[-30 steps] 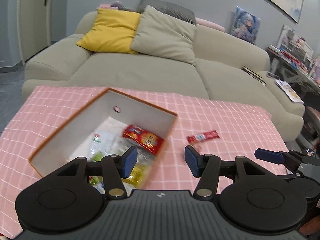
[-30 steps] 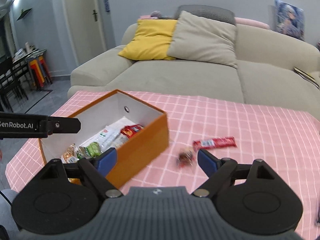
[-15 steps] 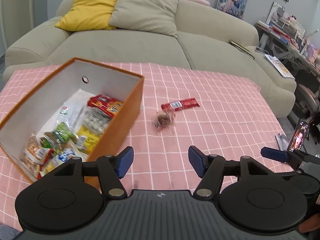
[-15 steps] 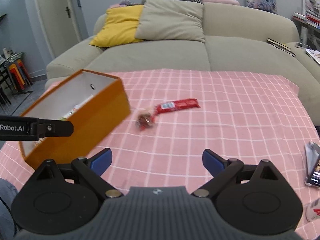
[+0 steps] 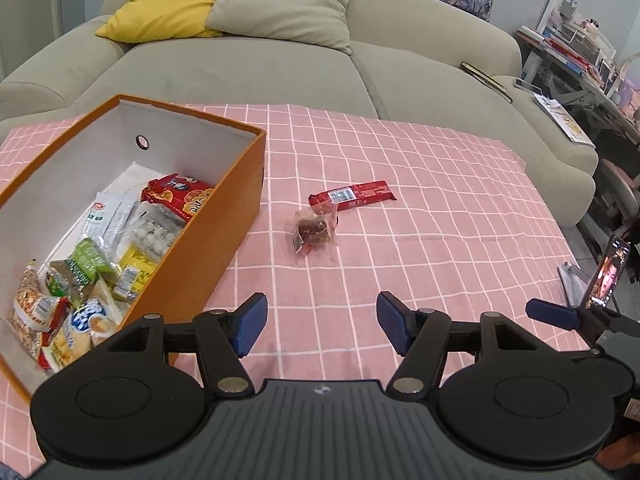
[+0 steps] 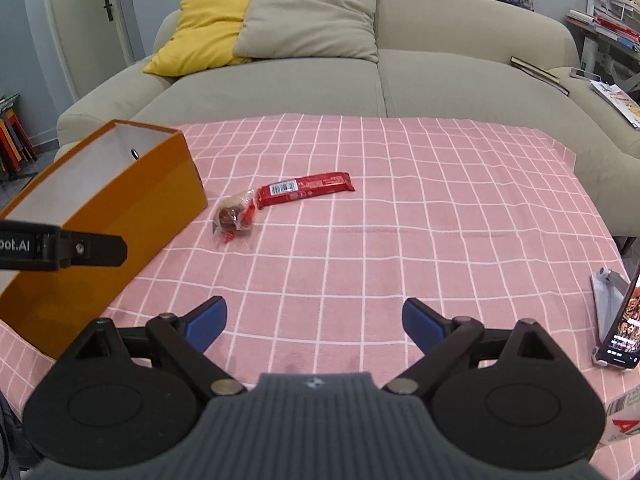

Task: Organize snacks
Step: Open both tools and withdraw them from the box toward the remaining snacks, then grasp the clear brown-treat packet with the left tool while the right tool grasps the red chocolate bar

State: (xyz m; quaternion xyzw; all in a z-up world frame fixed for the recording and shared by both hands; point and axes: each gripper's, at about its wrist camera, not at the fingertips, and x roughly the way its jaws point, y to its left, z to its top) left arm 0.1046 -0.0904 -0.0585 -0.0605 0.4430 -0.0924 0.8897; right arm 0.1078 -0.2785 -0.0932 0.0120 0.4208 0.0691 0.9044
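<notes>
From where I sit the job looks most of the way done; the orange box [image 5: 224,240] at the left of the pink checked tablecloth [image 5: 440,208] already holds a heap of packets, and only two snacks lie outside it. Inside, going left to right in the left wrist view, I see a speckled bag [image 5: 30,304] in the near corner, a green packet [image 5: 88,260], a yellow one [image 5: 134,260], a clear bag of pale round pieces [image 5: 154,232], and a red printed packet [image 5: 178,196] towards the far end; the far wall is bare white with a round hole in it; the right wrist view shows only the box's outer wall [image 6: 132,216] and rim, not the contents. Just beside the box, apart from it, sits a small clear-wrapped brown sweet [image 5: 312,230]; its wrapper seems to touch the end of a long red bar [image 5: 352,195], though I cannot be sure. I judge those two are what is left to put in the box. My left gripper [image 5: 318,330] hangs released and empty, near the box's front corner; my right gripper [image 6: 314,322] is spread wider, also empty, well short of both snacks. At the far right a phone on a stand [image 6: 622,320] sits at the table edge.
</notes>
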